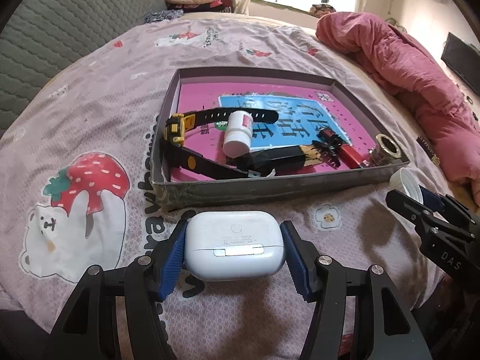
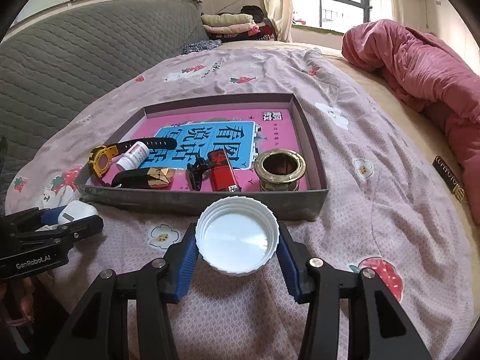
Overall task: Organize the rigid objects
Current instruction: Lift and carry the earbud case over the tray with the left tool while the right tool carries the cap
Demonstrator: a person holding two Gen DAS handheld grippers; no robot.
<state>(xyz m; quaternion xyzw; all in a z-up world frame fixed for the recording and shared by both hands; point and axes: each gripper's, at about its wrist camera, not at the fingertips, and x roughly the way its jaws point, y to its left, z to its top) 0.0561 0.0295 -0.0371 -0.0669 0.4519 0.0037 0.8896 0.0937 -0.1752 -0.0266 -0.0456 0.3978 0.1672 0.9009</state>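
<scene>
My left gripper (image 1: 234,252) is shut on a white earbud case (image 1: 234,247), held just above the bedsheet in front of the tray's near wall (image 1: 270,186). My right gripper (image 2: 237,246) is shut on a white screw cap (image 2: 237,237), open side up, in front of the same tray (image 2: 168,199). The tray holds a yellow and black watch (image 1: 180,132), a white pill bottle (image 1: 237,135), a black and gold box (image 1: 279,157), a red lighter (image 2: 223,169) and a brass ring fitting (image 2: 279,169). The right gripper with the cap also shows in the left wrist view (image 1: 411,190).
The tray sits on a bed with a pink strawberry-print sheet (image 1: 99,96). A rolled red quilt (image 2: 420,60) lies at the right. A grey quilted headboard (image 2: 75,51) runs along the left. Folded clothes (image 2: 231,22) are stacked at the far end by the window.
</scene>
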